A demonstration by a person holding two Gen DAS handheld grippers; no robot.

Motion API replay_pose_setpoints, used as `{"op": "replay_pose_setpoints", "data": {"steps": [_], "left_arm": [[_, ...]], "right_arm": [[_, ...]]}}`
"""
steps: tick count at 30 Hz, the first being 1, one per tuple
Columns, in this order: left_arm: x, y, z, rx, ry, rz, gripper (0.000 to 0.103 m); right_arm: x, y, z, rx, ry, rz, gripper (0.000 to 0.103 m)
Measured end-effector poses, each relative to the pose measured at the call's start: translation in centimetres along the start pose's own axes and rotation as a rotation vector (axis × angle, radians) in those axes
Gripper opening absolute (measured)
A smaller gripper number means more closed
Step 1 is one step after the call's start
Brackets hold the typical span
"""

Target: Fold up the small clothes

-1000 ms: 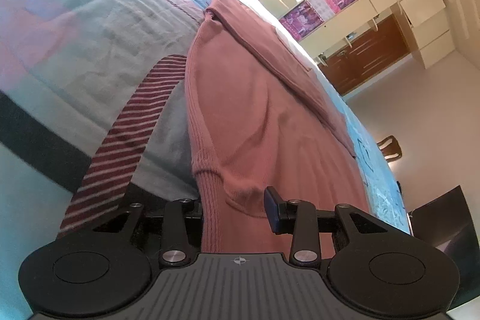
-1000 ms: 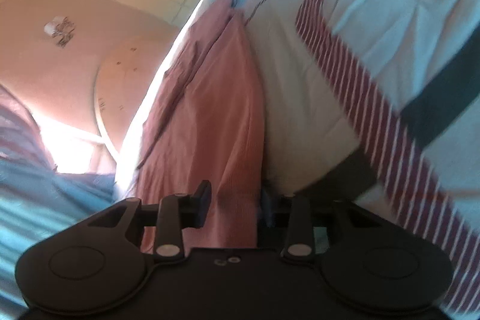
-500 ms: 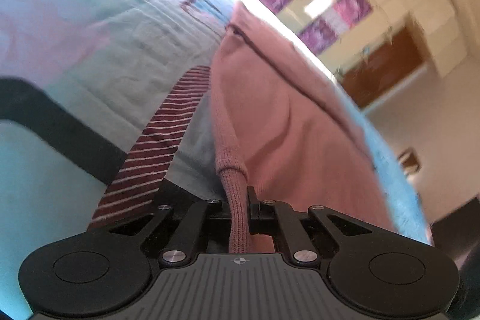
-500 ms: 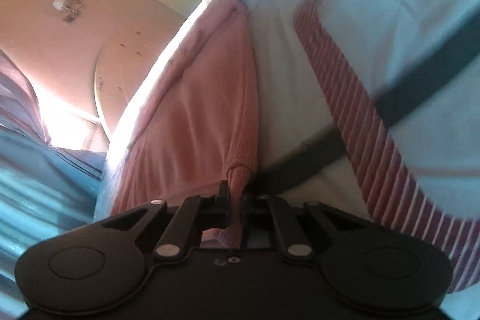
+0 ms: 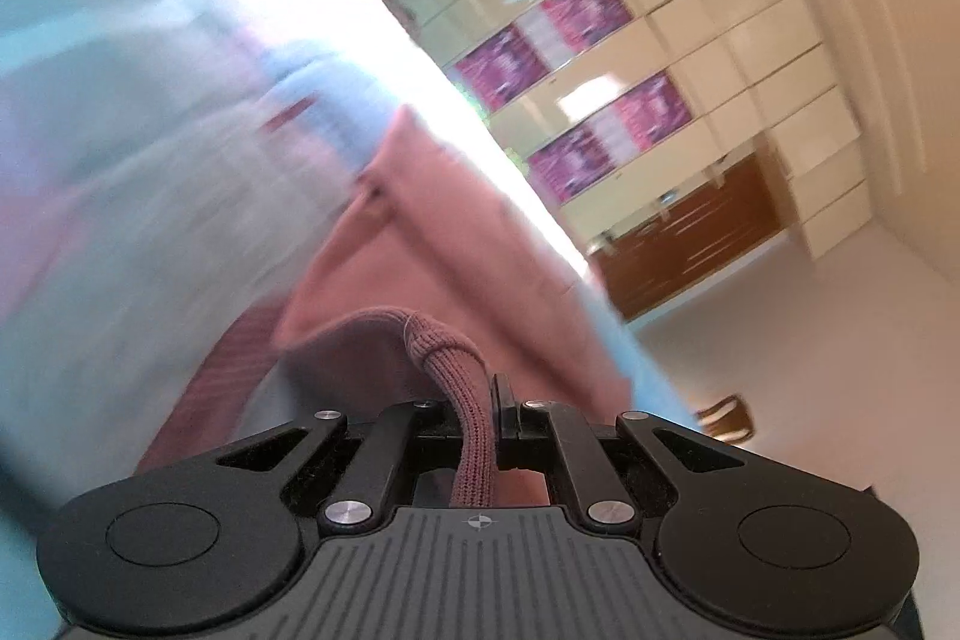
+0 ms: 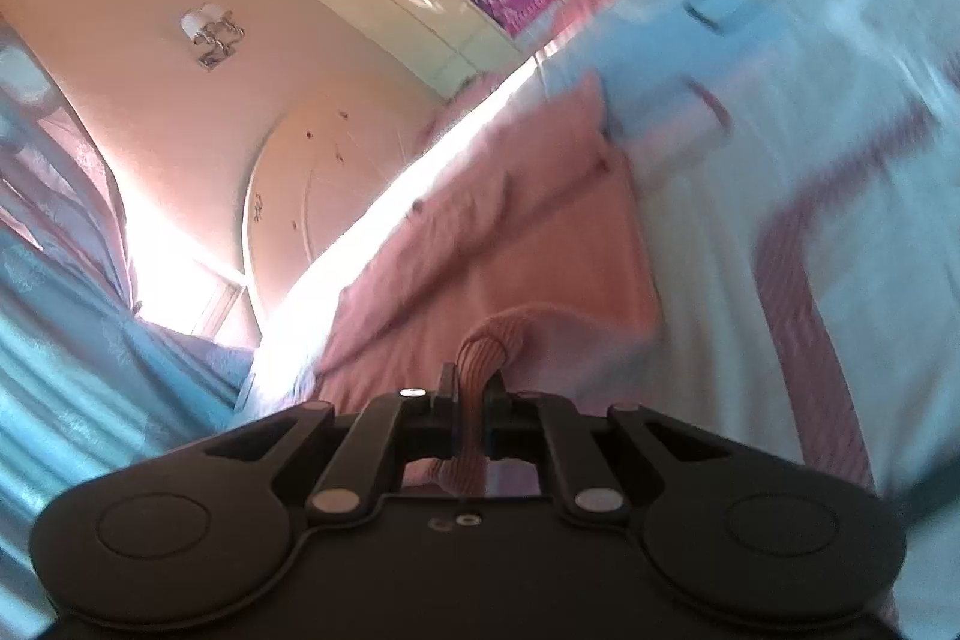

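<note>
The left tongs are clamped tight on the ribbed hem of a pink knit garment, the band bunched into a thick roll that arches up out of the closed jaws and runs back between the black linkage arms. The right tongs pinch another stretch of the same ribbed edge — a narrow fold stands upright between the pads, with the cloth spilling out above them. Both pairs have just been closing, and the knit is caught between the jaws in each.

Beyond each grip the pink garment stretches away, its far part lying on a pale blue bedspread crossed by dark red striped bands. The near hem is lifted clear of the bedding at both grips; the rest trails down onto it. Both views are blurred, so finer creases cannot be read.

Behind the bed's edge stands a wall of cream cupboards bearing purple posters, with brown lower doors; what they contain is hidden. A blue curtain hangs at the side of the right view.
</note>
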State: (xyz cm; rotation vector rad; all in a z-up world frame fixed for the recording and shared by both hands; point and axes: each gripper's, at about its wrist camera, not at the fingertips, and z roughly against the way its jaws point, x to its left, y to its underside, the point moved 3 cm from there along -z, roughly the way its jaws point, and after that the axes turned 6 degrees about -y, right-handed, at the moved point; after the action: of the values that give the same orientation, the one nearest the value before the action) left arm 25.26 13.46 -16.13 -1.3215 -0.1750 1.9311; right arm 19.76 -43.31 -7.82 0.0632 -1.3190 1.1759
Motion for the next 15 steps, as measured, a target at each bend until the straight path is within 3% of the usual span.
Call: {"op": "replay_pose_setpoints", "data": {"steps": [8,15], "left_arm": [[-5.5,-8.3,-9.8,0.002,0.039,-0.030,0.004],[-6.4,-14.1,-21.0,0.089,-0.006,-0.048,0.004]], "right_arm": [[0.8,-10.3,-6.6,-0.108,0.033,0.010,0.007],[-2.8,-16.9,-15.5,-0.100,0.093,-0.047,0.007]]}}
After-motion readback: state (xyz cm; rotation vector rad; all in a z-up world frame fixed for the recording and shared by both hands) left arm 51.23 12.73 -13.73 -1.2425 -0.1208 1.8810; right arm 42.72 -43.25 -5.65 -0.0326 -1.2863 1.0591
